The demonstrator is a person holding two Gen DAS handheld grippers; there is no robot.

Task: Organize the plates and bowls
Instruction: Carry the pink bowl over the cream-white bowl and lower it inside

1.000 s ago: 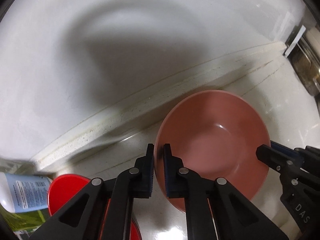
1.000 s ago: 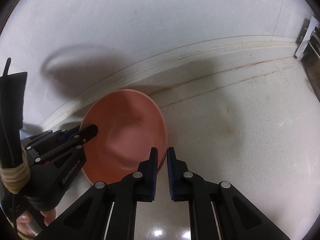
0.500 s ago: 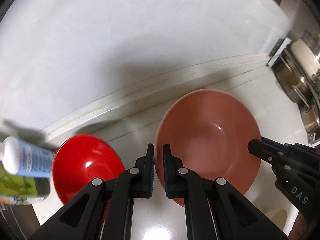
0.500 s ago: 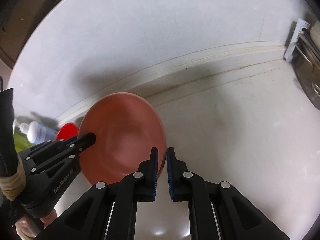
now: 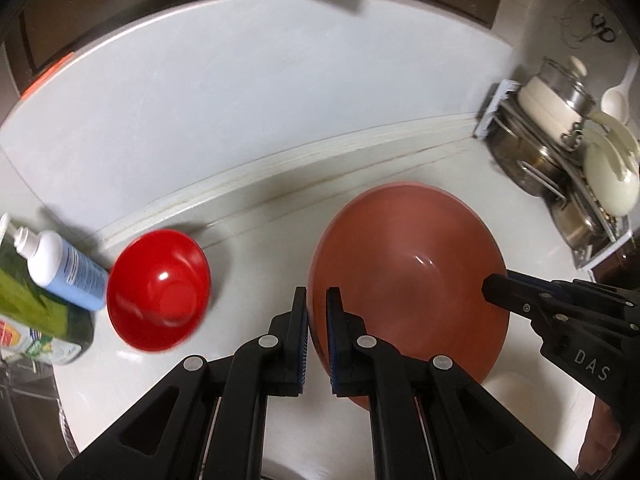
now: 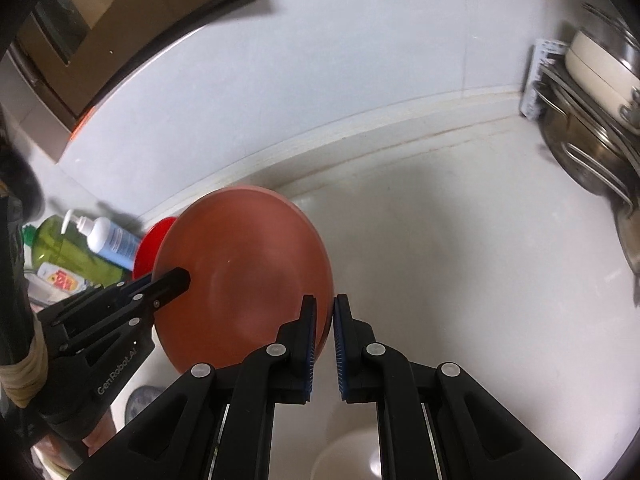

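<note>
A large terracotta-pink bowl [image 5: 408, 280] hangs tilted above the white counter, held from both sides. My left gripper [image 5: 317, 320] is shut on its left rim, and in the right wrist view its tip [image 6: 160, 284] lies against the bowl [image 6: 240, 280]. My right gripper [image 6: 325, 320] is shut on the opposite rim; its fingers [image 5: 520, 300] reach in from the right in the left wrist view. A small red bowl [image 5: 160, 288] sits on the counter to the left, partly hidden behind the pink bowl in the right wrist view [image 6: 150, 240].
A blue-and-white pump bottle [image 5: 68, 268] and a green bottle [image 5: 32, 304] stand left of the red bowl. A rack of steel pots and cream lids [image 5: 560, 160] fills the right corner. A white bowl [image 6: 360, 456] lies below the grippers. The wall runs behind.
Both grippers have risen and drawn back from the wall with the pink bowl still gripped. The red bowl, the bottles and the pot rack have come fully into view.
</note>
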